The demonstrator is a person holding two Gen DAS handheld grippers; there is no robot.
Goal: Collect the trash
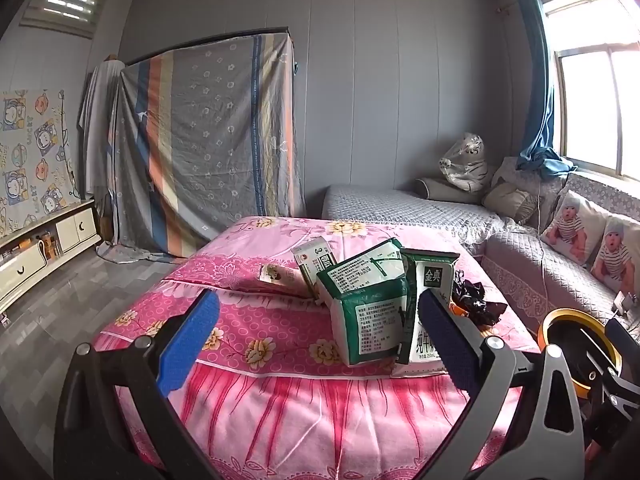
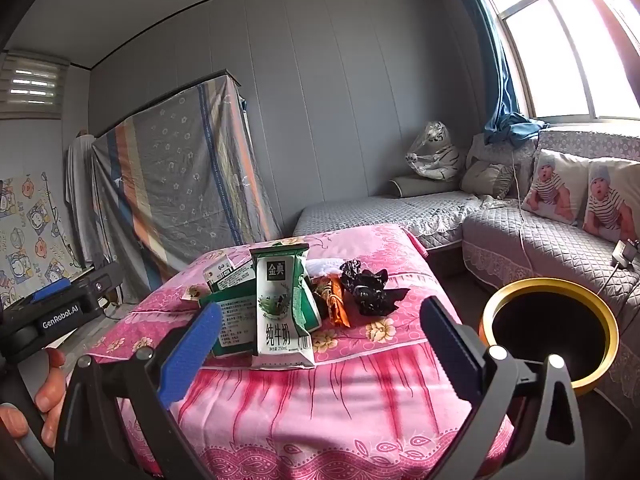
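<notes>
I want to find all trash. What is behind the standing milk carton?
Behind the milk carton lie other green cartons, an orange wrapper and white paper. Anything lower behind it is covered.

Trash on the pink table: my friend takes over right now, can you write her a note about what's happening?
Left tool: open, holding nothing, aimed at the cartons.
Right tool: open, holding nothing, also facing the pile.
On the pink table: upright milk carton, green carton leaning beside it, small carton behind, orange wrapper, crumpled black wrapper.
Gold-rimmed bin stands right of the table; its inside looks dark, so its contents cannot be told.
Done: nothing visibly picked up.
Left: every piece into the bin.
</notes>
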